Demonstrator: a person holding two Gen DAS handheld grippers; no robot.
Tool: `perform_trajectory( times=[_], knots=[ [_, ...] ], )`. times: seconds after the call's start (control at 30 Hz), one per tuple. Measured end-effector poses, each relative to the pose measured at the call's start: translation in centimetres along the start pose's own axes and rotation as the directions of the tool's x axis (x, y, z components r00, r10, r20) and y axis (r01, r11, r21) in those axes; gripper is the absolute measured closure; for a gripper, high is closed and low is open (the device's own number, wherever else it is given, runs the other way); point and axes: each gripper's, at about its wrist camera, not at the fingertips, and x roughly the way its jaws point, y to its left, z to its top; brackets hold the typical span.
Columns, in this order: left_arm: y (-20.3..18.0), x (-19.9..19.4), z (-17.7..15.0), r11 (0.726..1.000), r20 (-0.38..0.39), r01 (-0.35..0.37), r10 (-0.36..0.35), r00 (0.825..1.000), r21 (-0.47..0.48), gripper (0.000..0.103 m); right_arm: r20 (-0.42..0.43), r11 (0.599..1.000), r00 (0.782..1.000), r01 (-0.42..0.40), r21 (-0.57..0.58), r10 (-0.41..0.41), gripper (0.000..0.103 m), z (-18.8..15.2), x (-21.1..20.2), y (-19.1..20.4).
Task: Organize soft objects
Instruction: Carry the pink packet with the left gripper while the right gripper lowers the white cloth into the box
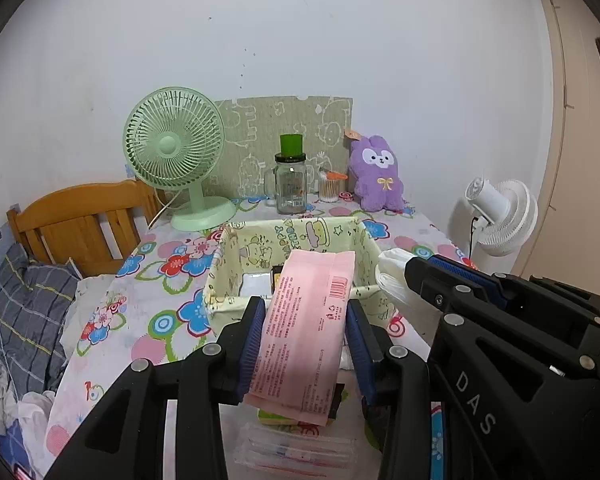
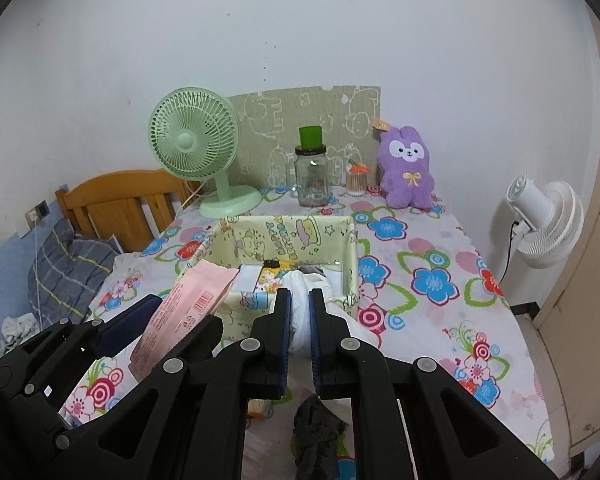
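Observation:
My left gripper [image 1: 305, 312] is shut on a pink soft pack [image 1: 304, 328] and holds it above the near rim of the yellow cartoon fabric box [image 1: 296, 236]. The pack also shows in the right wrist view [image 2: 188, 312]. My right gripper [image 2: 300, 300] is shut on a white soft bundle [image 2: 306, 300] over the box's [image 2: 288, 232] near right corner; in the left wrist view that bundle [image 1: 392, 276] sticks out at the box's right edge. Flat items lie inside the box. A purple plush bunny [image 1: 376, 174] sits at the table's back right.
A green desk fan [image 1: 176, 152], a glass jar with a green lid [image 1: 291, 184] and a cotton-swab pot [image 1: 329, 188] stand at the back. A clear packet [image 1: 300, 452] and a dark cloth [image 2: 318, 432] lie near the front edge. A bed [image 1: 32, 300] is left, a white fan [image 1: 500, 216] right.

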Motion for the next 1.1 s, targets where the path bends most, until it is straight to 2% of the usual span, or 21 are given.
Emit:
perform_trajectory(
  times=[0.63, 1.1],
  knots=[
    [1.8, 1.6, 2.9, 1.000, 0.014, -0.020, 0.020, 1.000, -0.014, 0.062, 0.014, 1.000, 1.000, -0.024, 0.007, 0.024, 0.092, 3.1, 2.0, 0.9],
    [2.6, 4.3, 4.4, 0.999, 0.004, -0.042, 0.042, 0.999, -0.020, 0.061, 0.004, 0.999, 0.999, -0.050, -0.005, 0.050, 0.092, 5.1, 5.4, 0.8]
  ],
)
